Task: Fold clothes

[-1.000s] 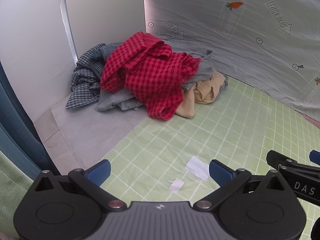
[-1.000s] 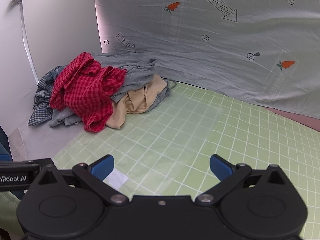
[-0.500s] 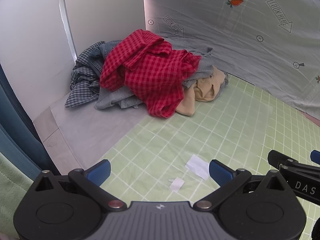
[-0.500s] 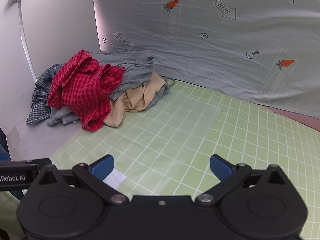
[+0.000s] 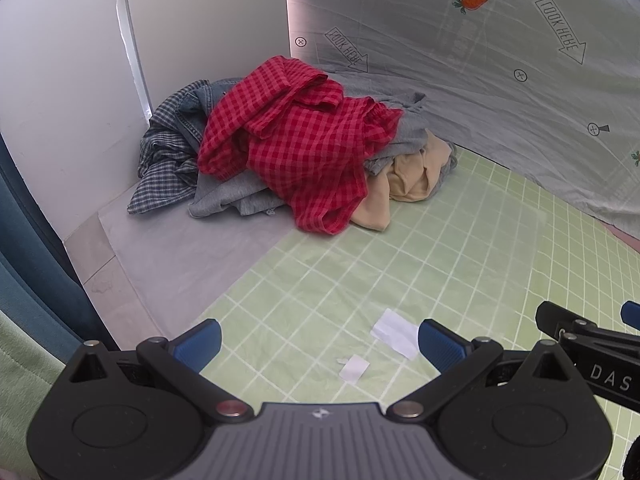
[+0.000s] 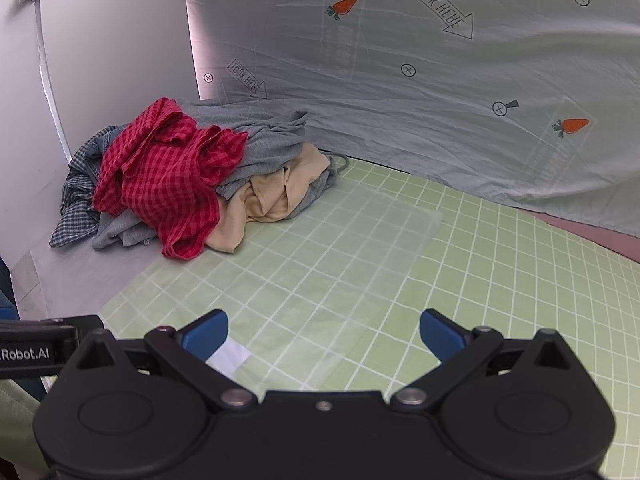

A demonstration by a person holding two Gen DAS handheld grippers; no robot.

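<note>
At the far left a white wall panel point(image 5: 72, 92) meets the grey floor sheet point(image 5: 188, 248). In the corner against it lies the pile of clothes point(image 5: 292, 152), unfolded and heaped. Its leftmost piece is a blue checked shirt point(image 5: 164, 164), with what looks like denim point(image 5: 200, 104) bunched behind it, though the folds hide too much to be sure. A red checked shirt point(image 5: 304, 148) is draped over the top and front of the heap. Under it and to its right sit a grey garment point(image 6: 264, 140) and a beige garment point(image 6: 276, 192), the beige one spilling onto the green grid mat point(image 5: 460, 264).

The left gripper point(image 5: 318, 338) hovers low over the near edge of the mat, its blue-tipped fingers point(image 5: 198, 340) spread wide with nothing between them. Two white scraps of paper point(image 5: 394, 332) lie flat on the mat just ahead of it. A clear plastic sheet point(image 6: 360, 248) rests on the mat further right. The right gripper point(image 6: 324, 334) is held beside the left one, its jaws likewise wide apart and empty, well short of the pile. Behind everything hangs a grey cloth backdrop point(image 6: 440, 80) printed with carrots and arrows.
</note>
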